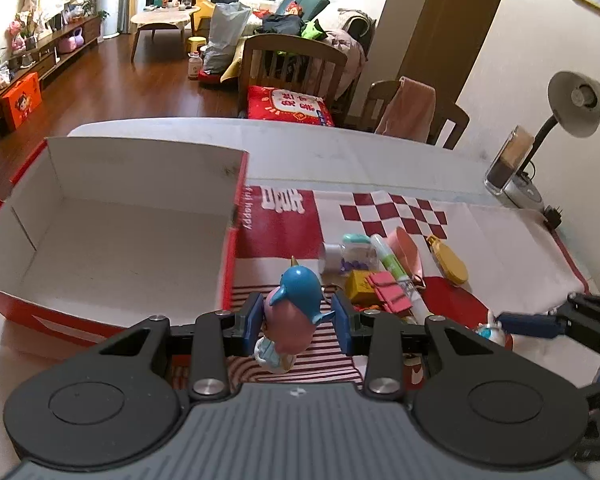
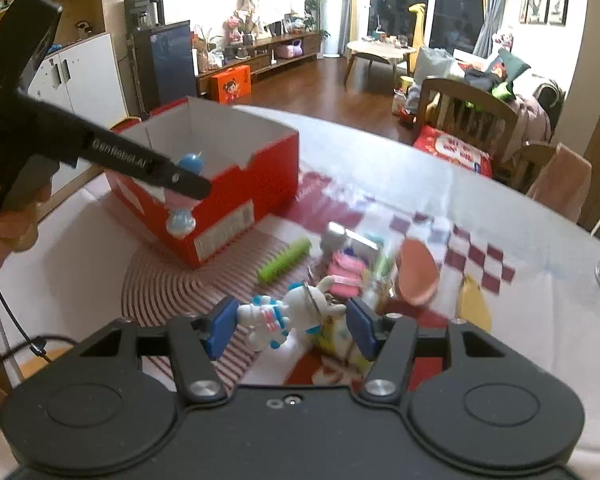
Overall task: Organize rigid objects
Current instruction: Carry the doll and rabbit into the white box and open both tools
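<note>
**Two figurines held above the table beside the red box**

A blue-and-pink unicorn figurine [image 1: 296,312] is clamped between the narrow-set blue pads of the left gripper [image 1: 298,318], just beside the open red cardboard box [image 1: 112,240]. A white-and-blue rabbit figurine [image 2: 288,316] is gripped between the wider-set jaws of the right gripper [image 2: 292,326]. Below, on the red-and-white tablecloth [image 1: 292,232], a green comb [image 2: 285,261], pink binder clips [image 1: 388,290] and a yellow case [image 1: 450,260] are scattered.

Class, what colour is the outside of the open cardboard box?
Red, with a white inside; the box shows best in the right wrist view.
</note>
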Motion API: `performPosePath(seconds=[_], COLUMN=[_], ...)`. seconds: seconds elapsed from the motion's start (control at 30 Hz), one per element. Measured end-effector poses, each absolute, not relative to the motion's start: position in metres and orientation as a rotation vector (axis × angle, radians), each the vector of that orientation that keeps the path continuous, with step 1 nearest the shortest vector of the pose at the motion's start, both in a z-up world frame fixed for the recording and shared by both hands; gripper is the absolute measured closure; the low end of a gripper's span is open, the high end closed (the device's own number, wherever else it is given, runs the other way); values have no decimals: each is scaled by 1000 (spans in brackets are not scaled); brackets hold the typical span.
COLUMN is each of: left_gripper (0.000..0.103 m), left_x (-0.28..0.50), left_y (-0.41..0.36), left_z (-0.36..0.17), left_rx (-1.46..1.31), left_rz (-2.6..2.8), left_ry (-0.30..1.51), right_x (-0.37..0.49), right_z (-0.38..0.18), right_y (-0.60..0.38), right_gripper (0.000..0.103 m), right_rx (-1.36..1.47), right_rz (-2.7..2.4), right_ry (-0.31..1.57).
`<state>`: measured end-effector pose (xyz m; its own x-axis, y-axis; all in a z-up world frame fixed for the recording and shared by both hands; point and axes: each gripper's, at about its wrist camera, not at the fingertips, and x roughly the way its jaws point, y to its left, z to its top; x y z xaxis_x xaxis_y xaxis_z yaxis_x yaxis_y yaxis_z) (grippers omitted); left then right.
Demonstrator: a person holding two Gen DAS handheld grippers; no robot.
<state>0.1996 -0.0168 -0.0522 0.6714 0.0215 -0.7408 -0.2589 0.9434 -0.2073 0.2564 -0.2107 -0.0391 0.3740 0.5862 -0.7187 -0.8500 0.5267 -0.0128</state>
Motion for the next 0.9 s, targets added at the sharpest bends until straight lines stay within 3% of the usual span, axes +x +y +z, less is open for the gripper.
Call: performPosePath(seconds=[0.5, 0.9], left_gripper=[67, 67], left_x=[183, 208], left_y=[92, 182], left_z=[-23, -52], left_rx=[-286, -179], left_rz=[155, 218], left_ry=[805, 906], right_x=[248, 256], right_z=[-20, -59], right_y=[-77, 32], right_gripper=[44, 44], right_rx=[-451, -531], right_rz=[972, 960], right_ry=[692, 735])
